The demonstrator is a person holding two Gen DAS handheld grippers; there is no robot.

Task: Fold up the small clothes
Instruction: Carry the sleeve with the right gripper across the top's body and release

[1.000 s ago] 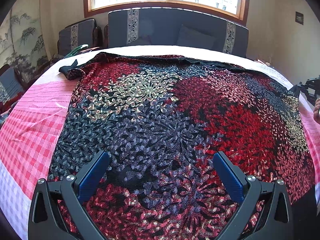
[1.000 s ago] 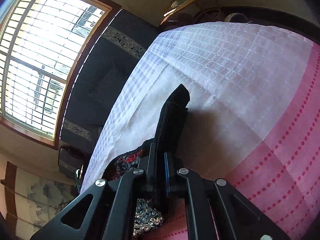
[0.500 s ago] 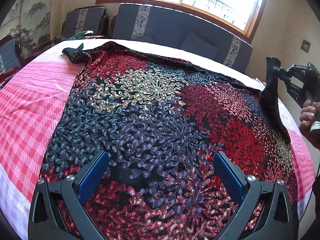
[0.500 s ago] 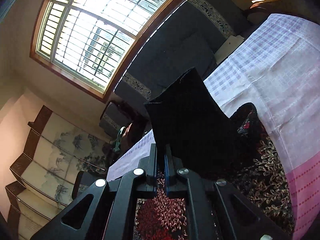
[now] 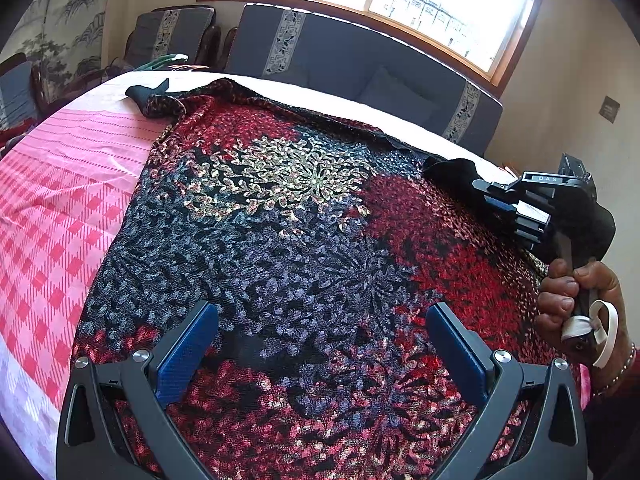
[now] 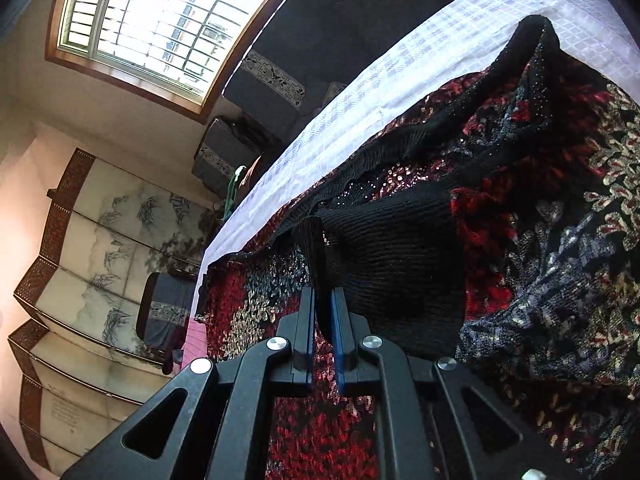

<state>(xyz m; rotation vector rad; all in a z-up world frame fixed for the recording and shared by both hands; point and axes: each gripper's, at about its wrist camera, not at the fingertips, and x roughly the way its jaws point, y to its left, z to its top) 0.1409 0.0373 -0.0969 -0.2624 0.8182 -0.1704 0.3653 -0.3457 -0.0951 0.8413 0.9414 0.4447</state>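
Note:
A knitted sweater [image 5: 304, 216] in red, black, blue and gold lies spread flat on the bed. My left gripper [image 5: 322, 312] hovers open over its near part, with nothing between its fingers. My right gripper [image 5: 486, 196], held by a person's hand [image 5: 568, 296], reaches in from the right. Its jaws are opening, and the black sleeve cuff [image 6: 400, 248] is still between the pads of the right gripper [image 6: 322, 292]. That sleeve [image 5: 452, 170] is folded inward over the sweater's body [image 6: 540, 240]. The other sleeve [image 5: 148, 98] lies stretched out at the far left.
A pink and white checked sheet [image 5: 60, 208] covers the bed, and its white part [image 6: 400, 72] runs along the far edge. A dark cushioned sofa [image 5: 340, 56] stands behind the bed under a window. Beside it are a chair [image 5: 172, 36] and a painted folding screen [image 6: 100, 240].
The right gripper has swung the black sleeve in from beyond the bed's right side and brought it down over the sweater's body. The left gripper stays open and has rolled slightly.

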